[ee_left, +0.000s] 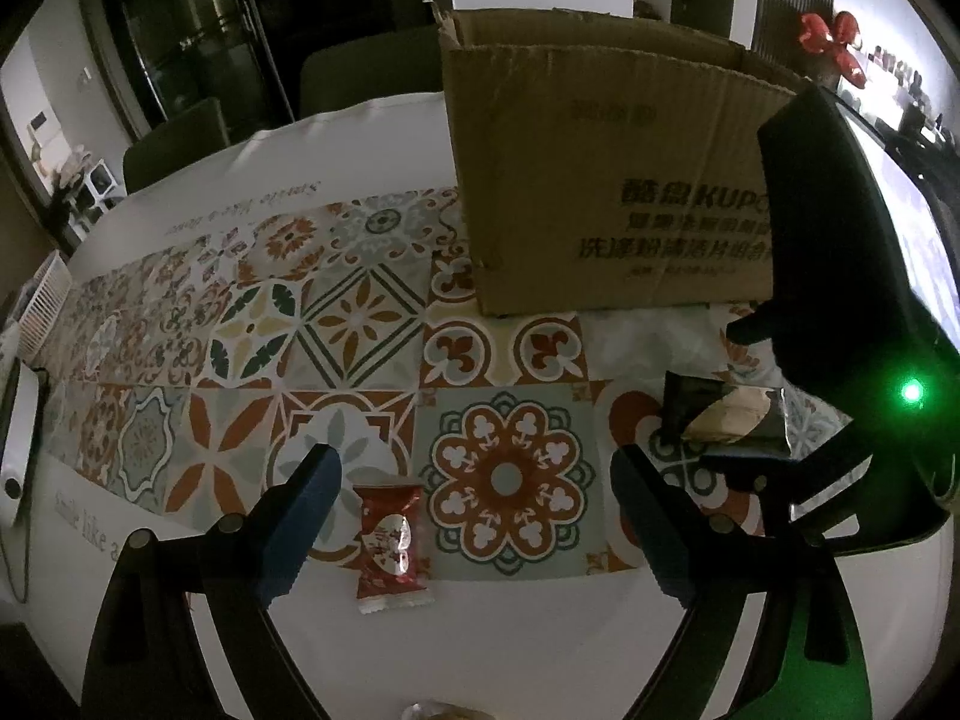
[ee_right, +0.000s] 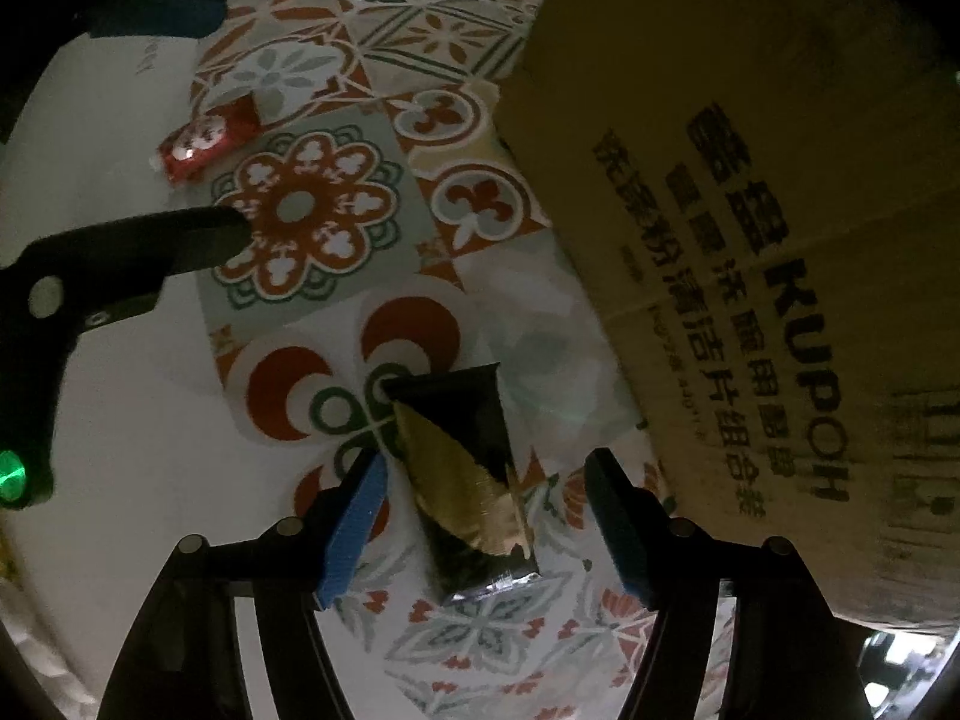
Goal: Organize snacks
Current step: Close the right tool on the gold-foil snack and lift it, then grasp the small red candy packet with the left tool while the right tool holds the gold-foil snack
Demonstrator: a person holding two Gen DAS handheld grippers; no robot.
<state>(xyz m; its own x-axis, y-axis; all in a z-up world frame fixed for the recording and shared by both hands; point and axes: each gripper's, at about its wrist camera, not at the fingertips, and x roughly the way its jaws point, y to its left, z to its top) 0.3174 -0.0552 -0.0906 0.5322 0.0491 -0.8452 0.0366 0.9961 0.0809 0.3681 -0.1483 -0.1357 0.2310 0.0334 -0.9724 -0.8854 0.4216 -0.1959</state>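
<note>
A red snack packet (ee_left: 390, 540) lies flat on the patterned tablecloth (ee_left: 336, 324). My left gripper (ee_left: 477, 468) hangs open above it, and the packet sits between the fingers, closer to the left pad, touching neither. A black packet with a gold leaf (ee_right: 462, 480) lies next to the cardboard box (ee_right: 750, 180). My right gripper (ee_right: 486, 468) points steeply down over it, open, with a gap between each blue pad and the packet. The black packet (ee_left: 726, 420) also shows in the left wrist view, under the right gripper's dark body.
The tall open-topped cardboard box (ee_left: 600, 180) stands at the back right of the table. Dark chairs (ee_left: 180, 144) line the far side. A white slatted basket (ee_left: 42, 300) sits at the left table edge. White cloth border (ee_left: 540, 648) runs along the near edge.
</note>
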